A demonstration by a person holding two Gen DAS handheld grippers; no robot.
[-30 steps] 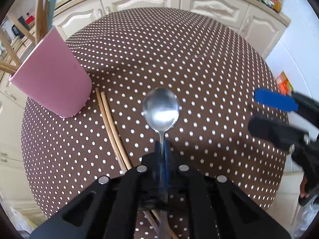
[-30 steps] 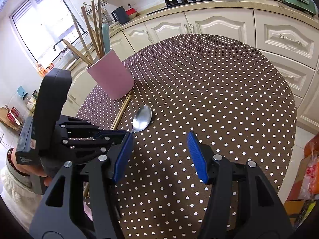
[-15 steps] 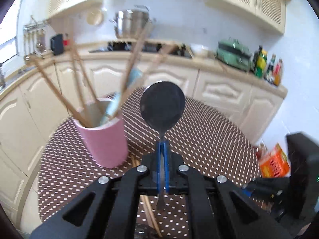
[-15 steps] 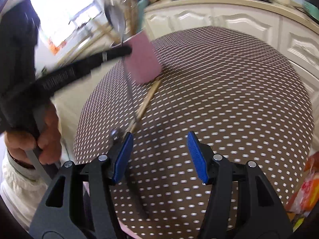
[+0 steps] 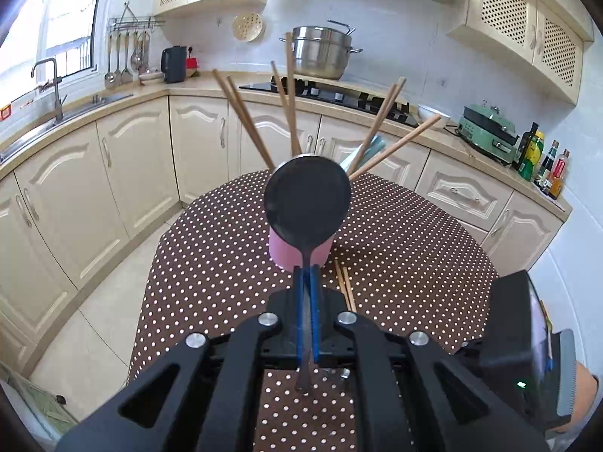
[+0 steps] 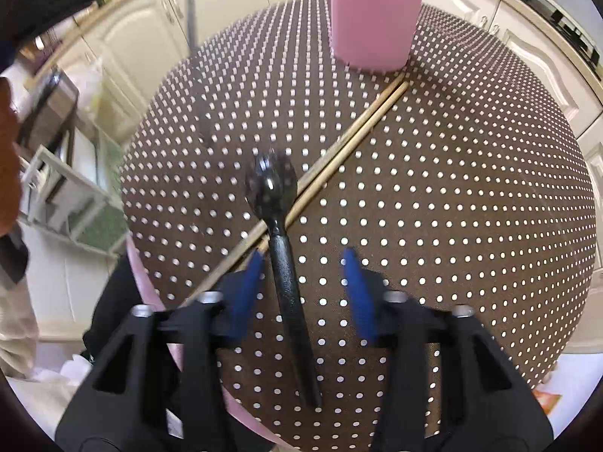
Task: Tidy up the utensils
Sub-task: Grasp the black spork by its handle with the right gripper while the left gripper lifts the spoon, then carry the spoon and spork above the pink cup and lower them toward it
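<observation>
On the bench (image 6: 471,188), my right gripper (image 6: 301,282) hangs with fingers apart over a dark spoon (image 6: 280,233), its handle pointing back at me and its bowl lying across the loose chopsticks (image 6: 350,143). My left gripper (image 5: 307,316) is clamped on the metal spoon (image 5: 307,203), upright, bowl up, before the pink cup (image 5: 286,254). Several chopsticks already stand in the cup; three items remain, I judge.

Pink cup (image 5: 301,254) on brown, white-dotted tablecloth (image 5: 407,248); black spoon (image 6: 277,203).
</observation>
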